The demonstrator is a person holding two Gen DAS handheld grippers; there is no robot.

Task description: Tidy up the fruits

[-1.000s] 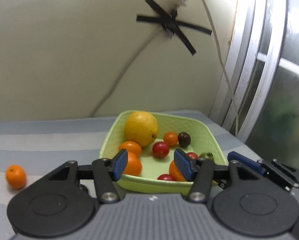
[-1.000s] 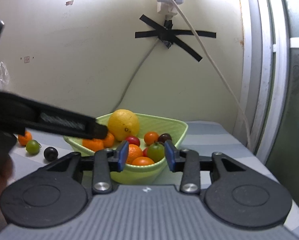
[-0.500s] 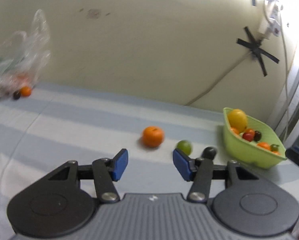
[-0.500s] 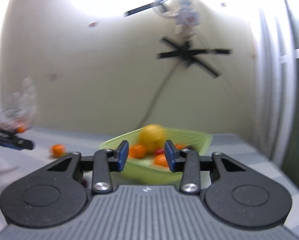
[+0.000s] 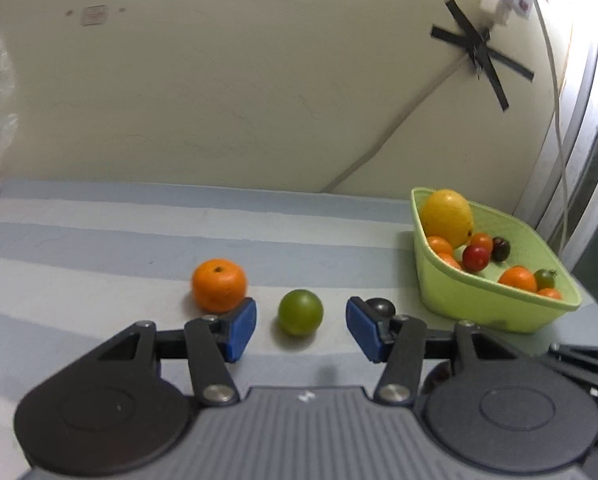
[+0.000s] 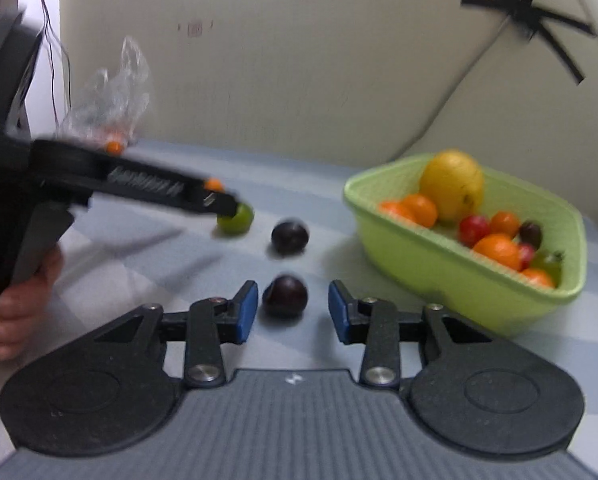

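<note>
Both grippers have turned away from the green basket (image 5: 495, 308), which a second ago filled both views, toward the loose fruit that lies on the striped cloth (image 5: 99, 248) to the left of the basket. I judge this as the start of the next pick.

The left gripper (image 5: 301, 330) is open and holds nothing. Its jaws have closed only a little. The green fruit (image 5: 301, 312) sits on the cloth just in front of the gap between the blue pads (image 5: 241, 330), and they do not touch it. The orange mandarin (image 5: 219, 290) lies further from the basket than the green fruit, just behind the left pad. A dark fruit (image 5: 381, 305) shows behind the right pad, on the basket side.

The right gripper (image 6: 293, 312) has a dark plum (image 6: 285, 295) in front of its gap, with space on both sides. In the picture its jaws stand apart, not pressing, though they have just been closing. A second dark plum (image 6: 290, 236) lies beyond it, also left of the basket.

The basket already holds a big yellow fruit (image 6: 451, 184), mandarins and small tomatoes. At least four fruits near the basket remain to collect, and more sit in a plastic bag (image 6: 111, 100) far from it
</note>
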